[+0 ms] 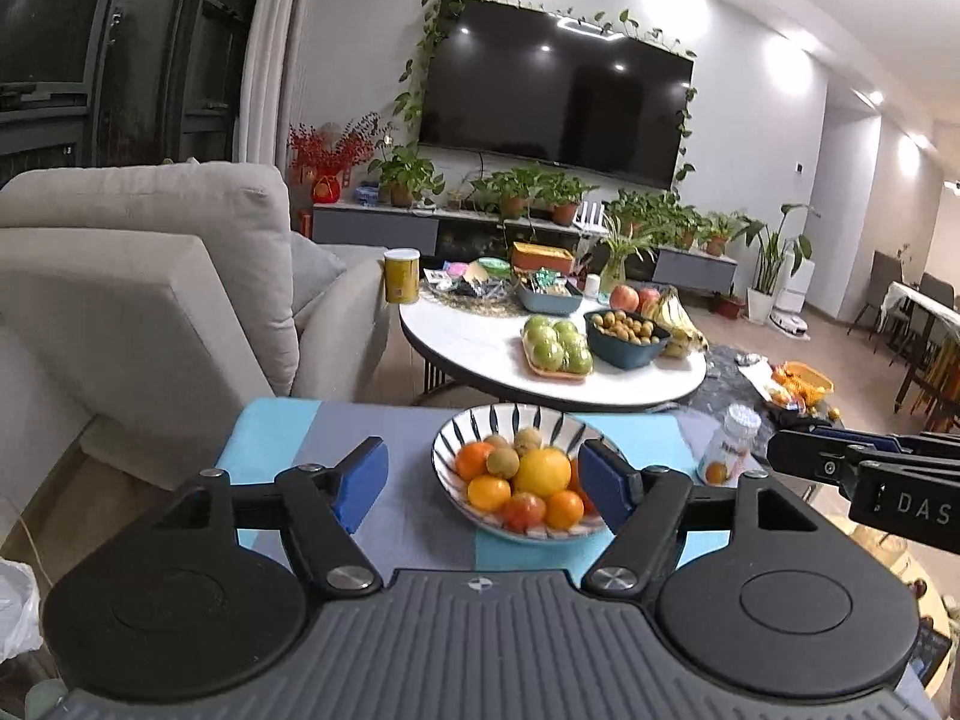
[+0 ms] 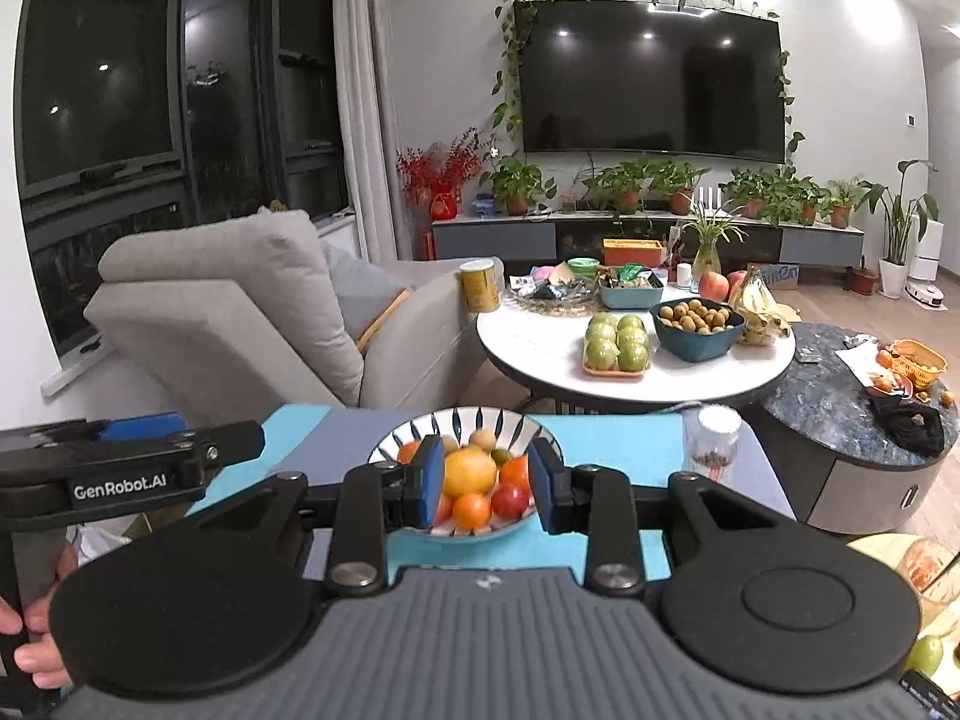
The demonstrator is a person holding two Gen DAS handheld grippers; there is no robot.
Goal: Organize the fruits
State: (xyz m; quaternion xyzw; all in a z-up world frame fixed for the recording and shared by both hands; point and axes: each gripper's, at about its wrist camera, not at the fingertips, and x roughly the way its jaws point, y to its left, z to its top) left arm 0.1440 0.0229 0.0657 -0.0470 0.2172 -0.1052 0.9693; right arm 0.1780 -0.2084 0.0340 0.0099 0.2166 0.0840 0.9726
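Note:
A striped bowl (image 1: 543,420) full of fruit stands on a blue patchwork mat (image 1: 288,426). It holds a large yellow citrus (image 1: 542,471), small oranges, brownish kiwis and a red fruit. My left gripper (image 1: 483,483) is open and empty, held above the mat in front of the bowl. In the right wrist view the bowl (image 2: 474,420) lies straight ahead of my right gripper (image 2: 487,489), which is open and empty, its blue pads (image 2: 432,480) framing the yellow citrus (image 2: 469,471) from nearer the camera. Each gripper shows at the edge of the other's view.
A small bottle (image 1: 729,450) stands right of the bowl. Behind is a round white table (image 1: 474,342) with green apples (image 1: 558,345), a dark bowl of small fruit (image 1: 624,330), bananas and apples. A grey sofa (image 1: 150,276) is left, a dark round table (image 2: 840,396) right.

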